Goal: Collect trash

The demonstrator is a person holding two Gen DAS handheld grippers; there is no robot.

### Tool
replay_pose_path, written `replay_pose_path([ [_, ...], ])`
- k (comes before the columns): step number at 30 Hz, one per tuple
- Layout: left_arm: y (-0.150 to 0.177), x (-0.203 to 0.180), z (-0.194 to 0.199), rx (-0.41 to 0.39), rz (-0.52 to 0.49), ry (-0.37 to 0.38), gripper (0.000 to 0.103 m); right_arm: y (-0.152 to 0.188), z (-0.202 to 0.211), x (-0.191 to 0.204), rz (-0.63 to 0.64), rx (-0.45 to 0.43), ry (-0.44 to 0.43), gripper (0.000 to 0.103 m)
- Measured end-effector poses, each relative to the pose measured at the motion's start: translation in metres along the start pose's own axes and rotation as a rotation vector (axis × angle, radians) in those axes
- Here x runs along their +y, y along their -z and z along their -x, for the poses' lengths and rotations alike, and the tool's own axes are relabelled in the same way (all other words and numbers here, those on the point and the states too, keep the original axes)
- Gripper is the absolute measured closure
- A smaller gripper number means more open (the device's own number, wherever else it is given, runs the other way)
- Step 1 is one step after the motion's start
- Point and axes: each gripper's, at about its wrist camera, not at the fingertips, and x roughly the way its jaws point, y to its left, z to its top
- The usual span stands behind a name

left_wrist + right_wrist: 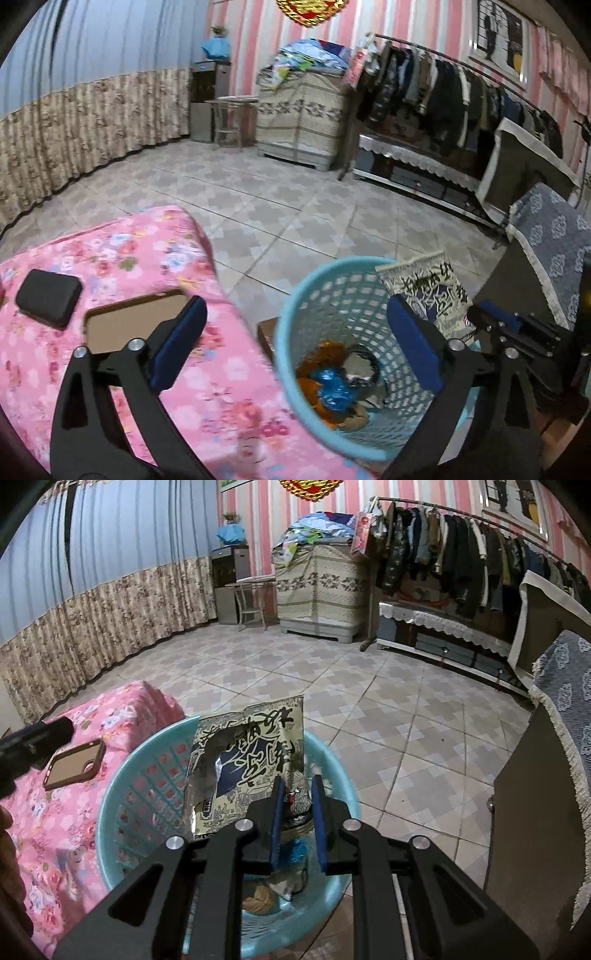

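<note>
1. Right gripper: fingers clenched on a torn snack wrapper, held upright over the blue basket.
2. Left gripper: fingers spread wide, nothing between them, above the basket's near-left rim.
3. Basket contents, seen best in the left view: crumpled orange, blue and grey trash at the bottom.
4. Left of the basket: pink floral bedspread carrying a phone case and a black pouch; the pouch shows only in the left view.
5. Beyond the basket: tiled floor, then clothes rack.
</note>
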Motion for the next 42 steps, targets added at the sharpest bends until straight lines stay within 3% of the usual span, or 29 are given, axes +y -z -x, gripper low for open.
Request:
replay_pose_path([
  [6,0.001,0.023,0.02,-0.022,0.022,-0.053,0.006,-0.001,-0.01,0.019,0.005,0.013,-0.034,0.082],
  [7,0.002,0.026,0.023,-0.028,0.025,-0.061,0.006,-0.002,-0.013,0.023,0.003,0.018,-0.041,0.069],
  [8,0.002,0.03,0.027,-0.034,0.03,-0.069,0.006,-0.002,-0.016,0.024,0.001,0.022,-0.042,0.042],
  [9,0.003,0.036,0.031,-0.039,0.038,-0.076,0.006,-0.003,-0.018,0.027,-0.003,0.024,-0.039,0.032],
  [16,0.005,0.064,0.065,-0.076,0.084,-0.092,0.005,0.002,-0.014,0.036,-0.017,0.022,-0.052,0.014],
  [23,0.018,0.087,0.119,-0.128,0.078,-0.125,0.005,0.0,0.054,0.066,0.03,-0.099,-0.108,0.005],
  [29,0.048,0.12,0.172,-0.149,0.082,-0.203,0.005,0.01,0.115,0.109,0.071,-0.191,-0.172,0.005],
  [35,0.078,0.148,0.217,-0.153,0.086,-0.288,0.005,0.036,0.141,0.153,0.075,-0.184,-0.277,0.005],
  [42,0.113,0.17,0.243,-0.142,0.095,-0.374,0.005,0.074,0.161,0.205,0.151,-0.172,-0.317,0.005],
])
